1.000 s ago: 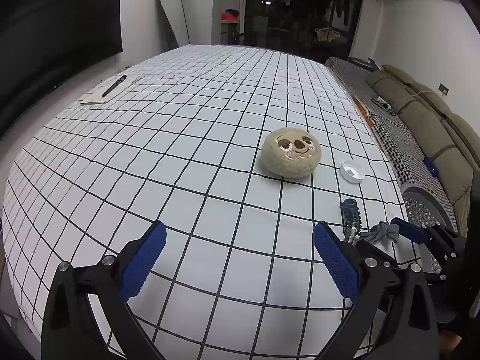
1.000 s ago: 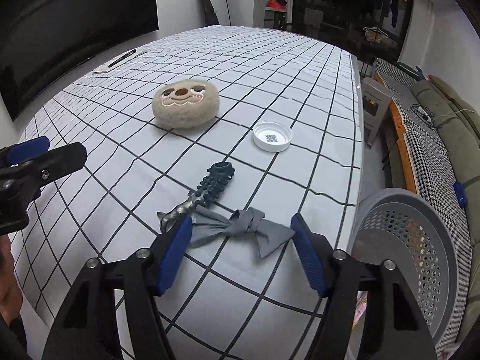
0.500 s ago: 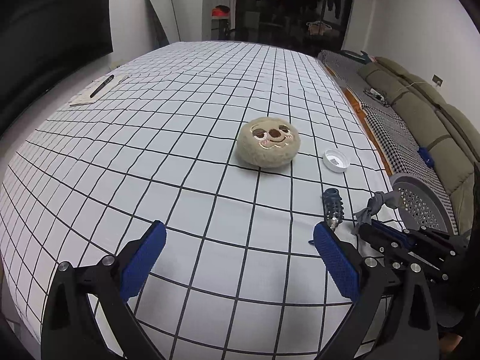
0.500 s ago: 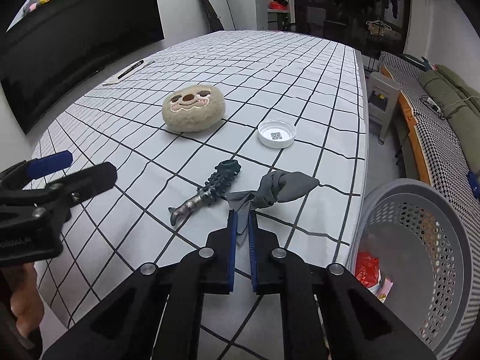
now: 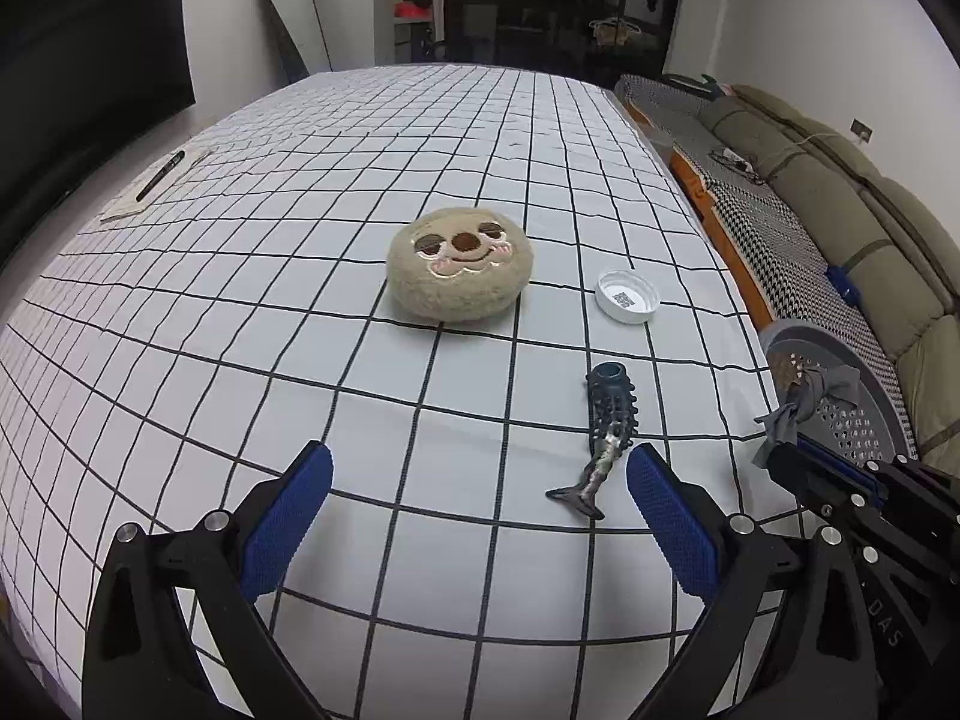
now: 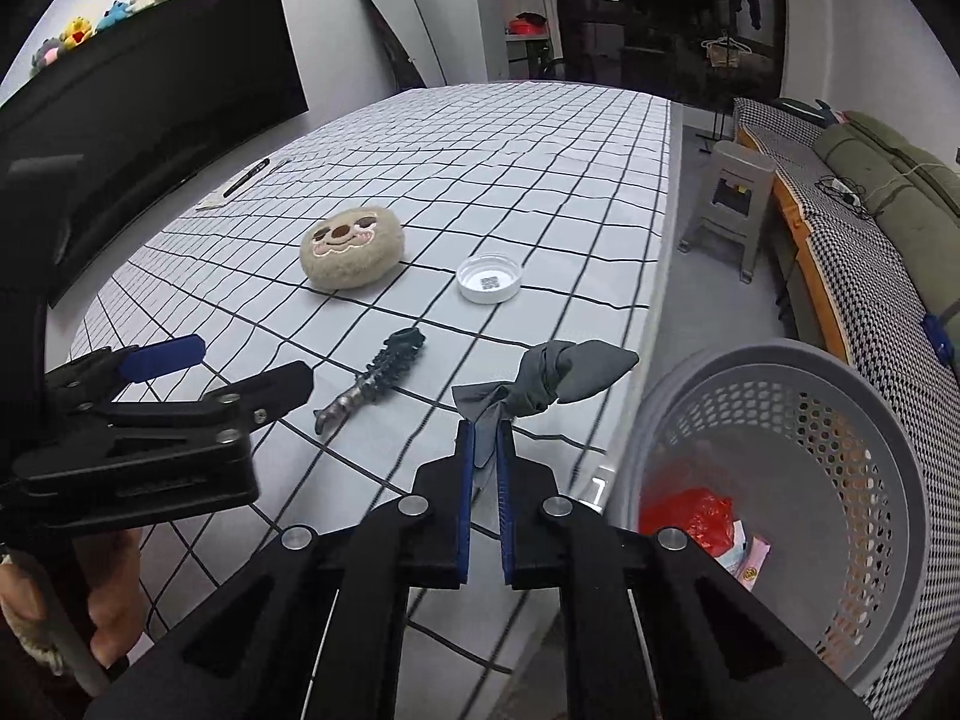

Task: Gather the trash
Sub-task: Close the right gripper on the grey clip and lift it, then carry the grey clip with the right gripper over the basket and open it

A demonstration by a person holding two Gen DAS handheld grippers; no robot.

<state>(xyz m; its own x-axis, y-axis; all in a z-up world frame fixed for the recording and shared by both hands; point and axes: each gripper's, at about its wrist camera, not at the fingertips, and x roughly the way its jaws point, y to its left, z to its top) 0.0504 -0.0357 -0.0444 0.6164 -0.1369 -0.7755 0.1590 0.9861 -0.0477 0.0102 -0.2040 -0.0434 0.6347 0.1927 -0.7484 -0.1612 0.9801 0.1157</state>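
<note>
The right claw (image 6: 485, 450) pinches a grey cloth bow (image 6: 558, 378), with the basket (image 6: 840, 420) to its right. The left claw (image 5: 477, 516) gapes wide over the desk (image 5: 300, 300).

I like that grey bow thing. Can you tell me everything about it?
The bow is a soft grey cloth knotted in the middle, with one broad pointed wing sticking out right and a smaller crumpled one. The right tongs pinch its lower end shut, holding it up off the table, near the edge beside the basket. Nothing else touches it.
</note>
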